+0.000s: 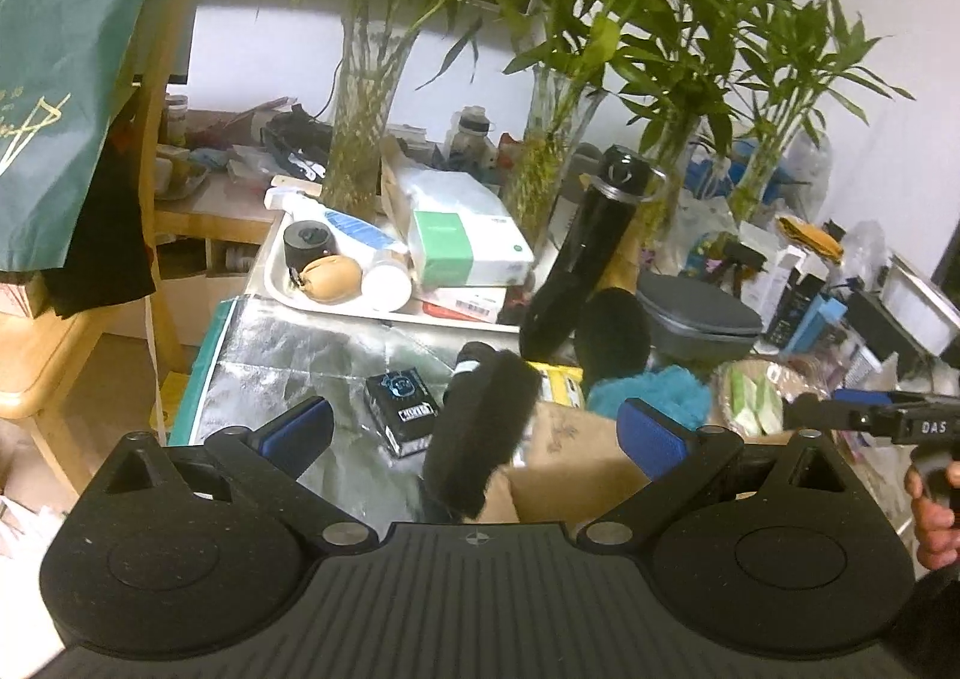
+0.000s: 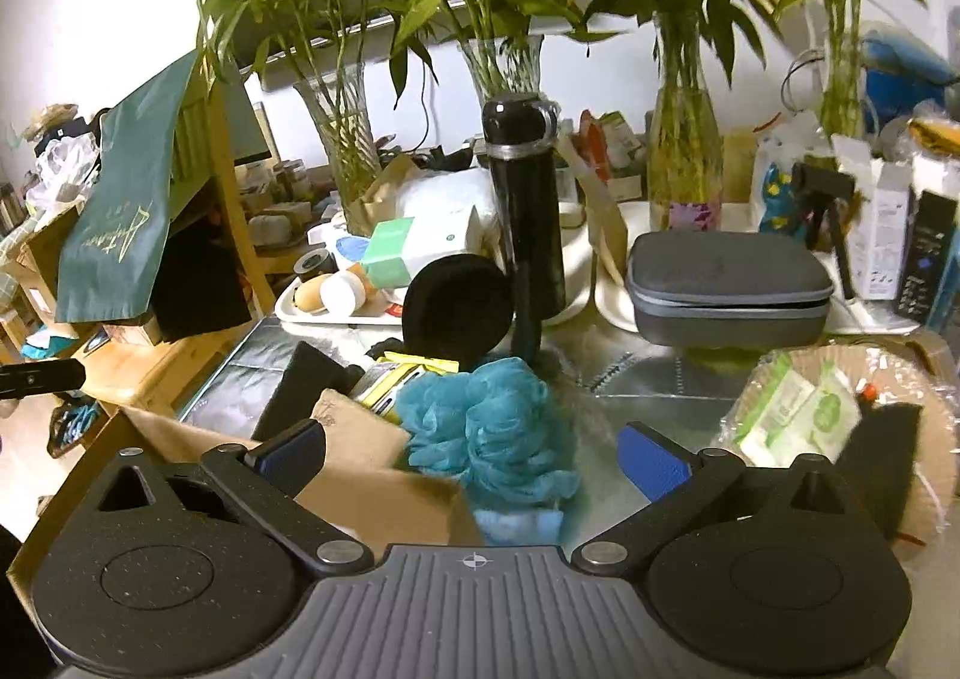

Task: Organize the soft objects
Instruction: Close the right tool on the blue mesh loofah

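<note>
Both your tools gape empty: left tool [image 1: 474,433] straddles the black brush [image 1: 477,433]; right tool [image 2: 471,454] faces the teal puff [image 2: 489,427] at 12 o'clock, ready to grab.

black ribbed gripper bodies, blue finger pads [image 1: 651,435], silver pivot screws [image 2: 338,551].

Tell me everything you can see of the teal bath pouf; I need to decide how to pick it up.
The teal bath pouf is a bunched ball of ruffled mesh netting, soft and loosely gathered, with no cord visible. It sits on the silver foil-covered tabletop, pressed against the brown paper bag on its left, with a pale blue item under its near edge. A round black sponge stands just behind it. It lies between the open fingers of the right hand-held gripper, untouched.
</note>
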`<action>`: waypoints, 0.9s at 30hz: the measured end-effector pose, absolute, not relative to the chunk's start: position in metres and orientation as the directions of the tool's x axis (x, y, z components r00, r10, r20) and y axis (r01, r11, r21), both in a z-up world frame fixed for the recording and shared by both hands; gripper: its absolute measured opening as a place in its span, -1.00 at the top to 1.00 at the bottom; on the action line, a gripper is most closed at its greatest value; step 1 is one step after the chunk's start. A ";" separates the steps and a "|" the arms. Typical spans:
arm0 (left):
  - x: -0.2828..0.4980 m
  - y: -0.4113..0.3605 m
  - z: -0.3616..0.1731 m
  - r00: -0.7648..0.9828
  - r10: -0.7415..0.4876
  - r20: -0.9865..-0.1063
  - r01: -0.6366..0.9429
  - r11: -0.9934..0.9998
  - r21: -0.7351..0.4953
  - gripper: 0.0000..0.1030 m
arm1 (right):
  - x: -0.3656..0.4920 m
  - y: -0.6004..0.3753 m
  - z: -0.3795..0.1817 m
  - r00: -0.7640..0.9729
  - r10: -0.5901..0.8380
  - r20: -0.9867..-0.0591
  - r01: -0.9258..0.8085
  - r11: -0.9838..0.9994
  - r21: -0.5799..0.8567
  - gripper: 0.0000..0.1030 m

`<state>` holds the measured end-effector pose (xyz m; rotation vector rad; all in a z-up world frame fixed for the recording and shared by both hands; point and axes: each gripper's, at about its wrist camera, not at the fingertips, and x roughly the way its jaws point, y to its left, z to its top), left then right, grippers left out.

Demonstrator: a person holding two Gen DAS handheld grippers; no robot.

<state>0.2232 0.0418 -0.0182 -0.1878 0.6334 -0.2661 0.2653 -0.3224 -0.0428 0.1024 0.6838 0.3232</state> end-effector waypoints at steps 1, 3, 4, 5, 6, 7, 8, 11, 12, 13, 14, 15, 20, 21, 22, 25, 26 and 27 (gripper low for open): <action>0.227 0.042 -0.020 0.775 -0.299 -0.557 0.187 0.950 -0.250 -1.00 | 0.271 -0.323 -0.047 0.722 0.328 -0.609 -0.261 0.944 0.199 -1.00; 0.236 0.044 -0.025 0.780 -0.288 -0.555 0.179 0.953 -0.243 -1.00 | 0.282 -0.325 -0.053 0.710 0.334 -0.620 -0.269 0.942 0.200 -1.00; 0.240 0.045 -0.029 0.783 -0.287 -0.551 0.178 0.953 -0.244 -1.00 | 0.288 -0.326 -0.057 0.701 0.336 -0.629 -0.269 0.941 0.203 -1.00; 0.244 0.047 -0.032 0.785 -0.291 -0.547 0.179 0.952 -0.249 -1.00 | 0.294 -0.328 -0.060 0.690 0.346 -0.635 -0.275 0.938 0.212 -1.00; 0.247 0.049 -0.036 0.786 -0.290 -0.547 0.172 0.951 -0.257 -1.00 | 0.300 -0.330 -0.064 0.682 0.359 -0.638 -0.281 0.933 0.225 -1.00; 0.249 0.052 -0.037 0.787 -0.290 -0.545 0.166 0.950 -0.266 -1.00 | 0.305 -0.333 -0.066 0.677 0.367 -0.638 -0.283 0.930 0.234 -1.00; 0.251 0.054 -0.040 0.788 -0.292 -0.542 0.162 0.948 -0.274 -1.00 | 0.311 -0.336 -0.069 0.672 0.376 -0.638 -0.286 0.927 0.244 -1.00; 0.254 0.062 -0.047 0.791 -0.284 -0.542 0.141 0.946 -0.291 -1.00 | 0.326 -0.344 -0.080 0.652 0.398 -0.645 -0.289 0.917 0.274 -0.99; 0.255 0.063 -0.049 0.790 -0.279 -0.546 0.129 0.946 -0.297 -1.00 | 0.331 -0.346 -0.084 0.643 0.405 -0.650 -0.287 0.914 0.286 -0.98; 0.257 0.064 -0.050 0.790 -0.277 -0.547 0.124 0.946 -0.301 -1.00 | 0.335 -0.347 -0.087 0.633 0.412 -0.655 -0.286 0.911 0.297 -0.96; 0.258 0.064 -0.050 0.790 -0.275 -0.548 0.120 0.946 -0.302 -1.00 | 0.339 -0.348 -0.090 0.627 0.417 -0.658 -0.287 0.909 0.302 -0.92; 0.258 0.064 -0.050 0.791 -0.272 -0.547 0.118 0.947 -0.300 -1.00 | 0.343 -0.347 -0.092 0.620 0.421 -0.662 -0.289 0.907 0.305 -0.86; 0.264 0.065 -0.054 0.786 -0.269 -0.557 0.113 0.948 -0.298 -1.00 | 0.360 -0.345 -0.101 0.597 0.441 -0.670 -0.306 0.898 0.317 -0.78; 0.265 0.066 -0.054 0.783 -0.272 -0.559 0.111 0.946 -0.305 -1.00 | 0.364 -0.345 -0.104 0.588 0.451 -0.672 -0.306 0.892 0.331 -0.78; 0.266 0.066 -0.055 0.781 -0.278 -0.559 0.113 0.944 -0.310 -1.00 | 0.368 -0.344 -0.107 0.575 0.463 -0.675 -0.310 0.886 0.344 -0.78; 0.269 0.066 -0.057 0.777 -0.287 -0.560 0.119 0.941 -0.317 -1.00 | 0.378 -0.338 -0.117 0.528 0.495 -0.690 -0.333 0.868 0.368 -0.78; 0.270 0.065 -0.057 0.776 -0.289 -0.561 0.122 0.941 -0.315 -1.00 | 0.381 -0.335 -0.120 0.516 0.501 -0.695 -0.337 0.864 0.373 -0.78; 0.272 0.064 -0.057 0.775 -0.288 -0.563 0.124 0.942 -0.311 -1.00 | 0.384 -0.333 -0.123 0.508 0.503 -0.699 -0.339 0.863 0.375 -0.77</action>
